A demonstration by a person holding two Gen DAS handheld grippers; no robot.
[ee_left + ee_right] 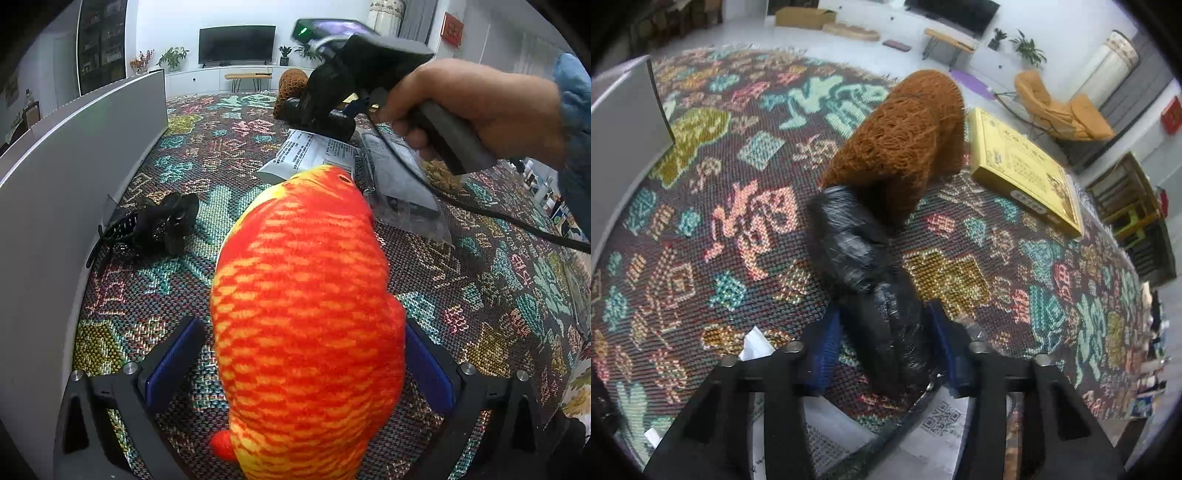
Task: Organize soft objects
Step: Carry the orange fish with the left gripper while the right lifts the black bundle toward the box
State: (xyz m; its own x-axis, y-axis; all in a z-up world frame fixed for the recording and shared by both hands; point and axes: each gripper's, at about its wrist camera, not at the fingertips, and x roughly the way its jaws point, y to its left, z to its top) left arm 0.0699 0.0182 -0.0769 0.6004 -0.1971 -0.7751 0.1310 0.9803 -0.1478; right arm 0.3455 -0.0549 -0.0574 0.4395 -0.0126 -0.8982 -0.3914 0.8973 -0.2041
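The left gripper (pixel 304 365) pinches an orange plush fish (pixel 306 314), its long axis pointing away over the patterned rug (pixel 461 295). The right gripper (pixel 886 350) clamps a black wrapped bundle (pixel 871 280) whose far end points toward the brown woolly toy (pixel 905 140).

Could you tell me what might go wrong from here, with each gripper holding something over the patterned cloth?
1. The left gripper holds the bulky orange plush fish near its tail; most of its body juts forward, so it could sag or slip.
2. The right gripper pinches only the black-wrapped end of the brown woven piece, which may swing into the yellow box.
3. The right gripper's cable trails over the plastic packet and could drag it.
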